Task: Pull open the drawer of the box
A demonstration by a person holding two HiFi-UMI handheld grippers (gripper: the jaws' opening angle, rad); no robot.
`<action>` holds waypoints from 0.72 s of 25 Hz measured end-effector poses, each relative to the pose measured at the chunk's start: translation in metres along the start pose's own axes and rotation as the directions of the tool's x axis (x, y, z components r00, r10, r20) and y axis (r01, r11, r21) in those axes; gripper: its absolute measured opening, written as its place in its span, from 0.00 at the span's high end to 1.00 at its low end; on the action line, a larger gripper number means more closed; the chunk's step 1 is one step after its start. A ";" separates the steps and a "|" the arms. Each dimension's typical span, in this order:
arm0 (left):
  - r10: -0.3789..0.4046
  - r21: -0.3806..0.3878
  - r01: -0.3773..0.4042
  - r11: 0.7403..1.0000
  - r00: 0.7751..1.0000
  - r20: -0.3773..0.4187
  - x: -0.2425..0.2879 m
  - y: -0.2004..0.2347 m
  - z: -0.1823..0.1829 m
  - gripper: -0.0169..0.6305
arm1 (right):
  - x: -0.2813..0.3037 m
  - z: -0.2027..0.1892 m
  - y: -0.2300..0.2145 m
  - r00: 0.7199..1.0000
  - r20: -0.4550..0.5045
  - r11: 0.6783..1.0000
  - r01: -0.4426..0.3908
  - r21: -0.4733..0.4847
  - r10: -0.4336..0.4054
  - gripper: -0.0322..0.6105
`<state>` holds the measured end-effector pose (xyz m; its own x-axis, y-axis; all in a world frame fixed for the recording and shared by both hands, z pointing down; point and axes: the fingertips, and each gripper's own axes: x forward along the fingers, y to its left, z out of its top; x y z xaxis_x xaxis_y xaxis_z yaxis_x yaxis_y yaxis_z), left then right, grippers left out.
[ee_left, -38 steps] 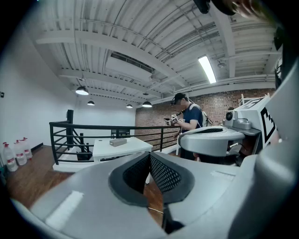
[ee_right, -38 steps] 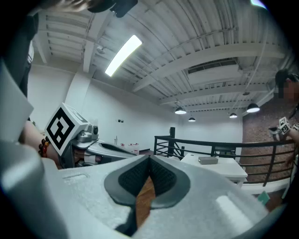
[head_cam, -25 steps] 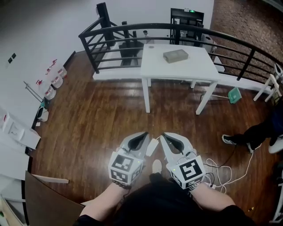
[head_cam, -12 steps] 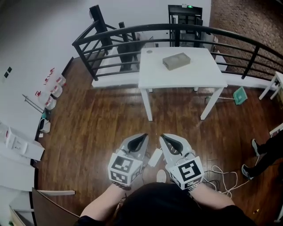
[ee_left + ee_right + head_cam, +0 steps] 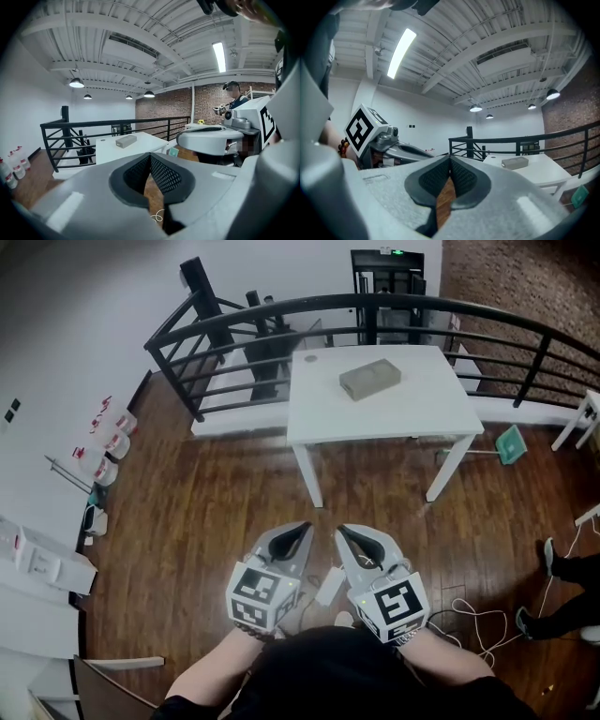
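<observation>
1. Left gripper point(image 5: 302, 527), a white two-jaw tool with a marker cube, lower centre of the head view. Jaws closed tip to tip, nothing between the pads.
2. Right gripper point(image 5: 343, 530), the matching white tool just beside it. Jaws likewise pressed together and empty.
3. Small grey-brown rectangular box point(image 5: 369, 379), upper centre of the head view. It lies on the white square table point(image 5: 412, 414), toward its far half, well apart from both grippers. The drawer front cannot be made out from here.
4. Black metal railing point(image 5: 281, 307) curves behind the table. Dark wooden floor point(image 5: 206, 493) fills the space between the table and the grippers.
5. Step in hand, as judged: the approach. Neither gripper has contact with the box.
6. Recommended handling:
   - Come up to the table's near edge and find which face carries the drawer.
   - Part one gripper's jaws before reaching for the pull.
   - Brace the box body with the other gripper, since it looks light and may slide on the smooth top.
   - Draw level, in line with the drawer.
7. Hazard: loose white cable point(image 5: 469, 615) on the floor at lower right. Step clear of it.
</observation>
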<state>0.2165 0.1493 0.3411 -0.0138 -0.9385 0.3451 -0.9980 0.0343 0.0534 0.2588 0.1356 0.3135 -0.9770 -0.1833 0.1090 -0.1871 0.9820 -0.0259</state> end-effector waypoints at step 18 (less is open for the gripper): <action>-0.190 0.000 0.191 0.982 0.980 0.054 0.001 0.134 -0.009 0.95 | 0.118 -0.005 0.034 0.973 -0.057 0.974 0.223 -0.032 -0.225 0.96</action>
<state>0.0834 0.1557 0.3567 0.1732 -0.9451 0.2773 -0.9823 -0.1452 0.1186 0.1375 0.1479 0.3307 -0.9026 -0.3963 0.1681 -0.3971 0.9173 0.0306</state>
